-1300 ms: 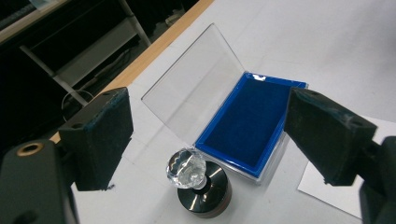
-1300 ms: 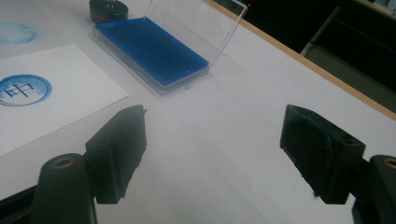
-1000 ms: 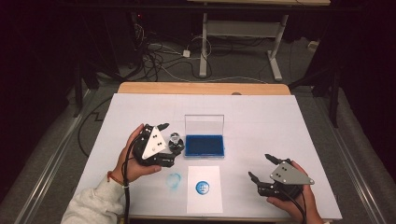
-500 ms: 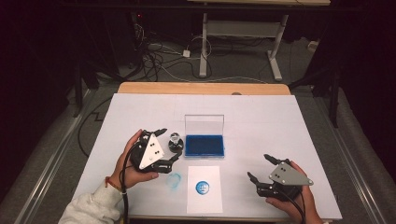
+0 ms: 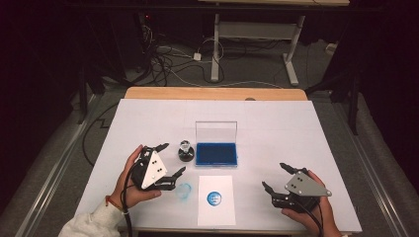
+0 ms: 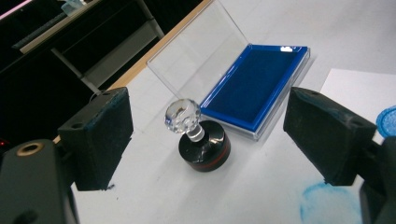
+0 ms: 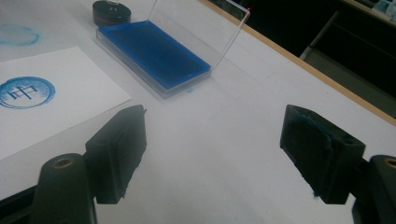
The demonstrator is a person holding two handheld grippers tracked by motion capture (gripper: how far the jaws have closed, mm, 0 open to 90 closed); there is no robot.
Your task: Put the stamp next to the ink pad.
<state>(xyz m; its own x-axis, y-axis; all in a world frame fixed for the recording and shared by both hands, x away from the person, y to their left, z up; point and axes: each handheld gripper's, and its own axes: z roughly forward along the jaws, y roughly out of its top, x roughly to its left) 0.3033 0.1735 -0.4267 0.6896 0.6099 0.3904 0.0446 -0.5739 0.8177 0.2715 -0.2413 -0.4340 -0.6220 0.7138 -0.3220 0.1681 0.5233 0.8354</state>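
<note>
A deep-blue ink pad (image 6: 254, 88) sits in its clear case with a transparent lid (image 5: 216, 132) on a white table cover (image 5: 276, 128). A black stamp (image 6: 204, 149) with a thin red band carries a clear faceted knob. White paper (image 5: 215, 200) bears a round blue seal print (image 7: 24, 92); a pale blue smudge (image 5: 184, 190) marks the cover.

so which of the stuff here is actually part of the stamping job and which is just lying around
In the job: stamp with clear knob, standing upright; open blue ink pad; stamped paper sheet; left gripper, open near the stamp.

Lying about: blue ink smudge on the table; cables on the floor; right gripper, open, idle.
</note>
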